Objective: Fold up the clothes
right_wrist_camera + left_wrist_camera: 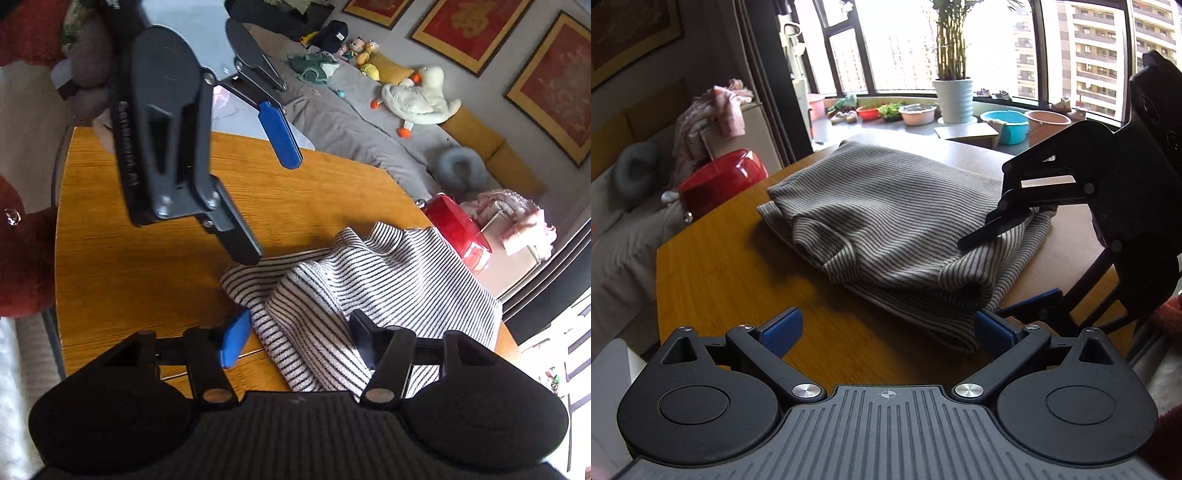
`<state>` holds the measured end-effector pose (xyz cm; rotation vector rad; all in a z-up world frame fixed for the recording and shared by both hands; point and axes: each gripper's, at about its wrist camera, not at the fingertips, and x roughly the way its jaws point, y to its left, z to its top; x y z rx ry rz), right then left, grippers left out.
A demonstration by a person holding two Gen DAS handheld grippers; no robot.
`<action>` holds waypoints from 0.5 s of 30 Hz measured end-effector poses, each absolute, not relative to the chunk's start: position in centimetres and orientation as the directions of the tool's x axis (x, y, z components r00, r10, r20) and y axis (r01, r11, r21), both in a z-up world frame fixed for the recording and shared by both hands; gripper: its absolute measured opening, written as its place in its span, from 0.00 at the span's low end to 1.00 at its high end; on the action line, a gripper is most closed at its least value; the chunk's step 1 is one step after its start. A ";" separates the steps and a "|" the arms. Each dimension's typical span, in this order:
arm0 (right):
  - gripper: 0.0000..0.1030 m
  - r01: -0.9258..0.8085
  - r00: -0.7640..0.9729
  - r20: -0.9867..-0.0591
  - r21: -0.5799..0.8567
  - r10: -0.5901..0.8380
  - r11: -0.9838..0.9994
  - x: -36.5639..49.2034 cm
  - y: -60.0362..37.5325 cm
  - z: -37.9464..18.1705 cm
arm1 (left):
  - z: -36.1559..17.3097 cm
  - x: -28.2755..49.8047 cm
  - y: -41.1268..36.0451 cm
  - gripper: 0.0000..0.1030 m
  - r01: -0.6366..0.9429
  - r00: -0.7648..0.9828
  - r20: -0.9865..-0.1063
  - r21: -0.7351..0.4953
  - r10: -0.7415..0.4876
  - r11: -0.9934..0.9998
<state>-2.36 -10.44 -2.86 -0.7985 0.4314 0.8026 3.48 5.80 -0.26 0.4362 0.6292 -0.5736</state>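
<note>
striped garment (897, 236) lies bunched and partly folded on the wooden table (738, 280). left gripper (888, 328) – fingers wide, empty, at the garment's near edge. right gripper (295, 341) – fingers wide, straddling a cloth corner, not clamped.

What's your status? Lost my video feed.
Left gripper open, clear of cloth. Right gripper open over striped garment, holding nothing. Garment bunched, partly folded on wooden table. Nothing in the way.
</note>
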 end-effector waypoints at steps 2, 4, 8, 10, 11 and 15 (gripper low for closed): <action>0.48 -0.779 0.622 -0.625 -0.436 0.471 0.450 -2.1 -10.5 -2.9 | -0.4 3.4 5.6 0.99 0.624 0.665 -0.655 0.223 -0.358 0.749; 0.47 -0.786 0.608 -0.635 -0.398 0.476 0.473 -1.6 -10.7 -2.7 | -0.5 3.4 5.2 0.99 0.629 0.666 -0.657 0.239 -0.354 0.740; 0.46 -0.788 0.601 -0.640 -0.372 0.478 0.491 -0.8 -10.4 -2.7 | -0.9 3.1 4.3 0.99 0.649 0.667 -0.659 0.284 -0.349 0.706; 0.46 -0.788 0.600 -0.642 -0.370 0.477 0.493 -0.5 -10.3 -2.7 | -1.0 2.8 3.9 0.99 0.665 0.662 -0.663 0.305 -0.350 0.682; 0.46 -0.788 0.598 -0.644 -0.364 0.477 0.496 -0.4 -10.3 -2.7 | -1.1 2.7 3.6 0.99 0.671 0.661 -0.664 0.316 -0.349 0.671; 0.46 -0.791 0.589 -0.648 -0.338 0.484 0.510 0.0 -10.4 -2.7 | -1.6 2.4 2.5 0.99 0.690 0.667 -0.667 0.382 -0.334 0.616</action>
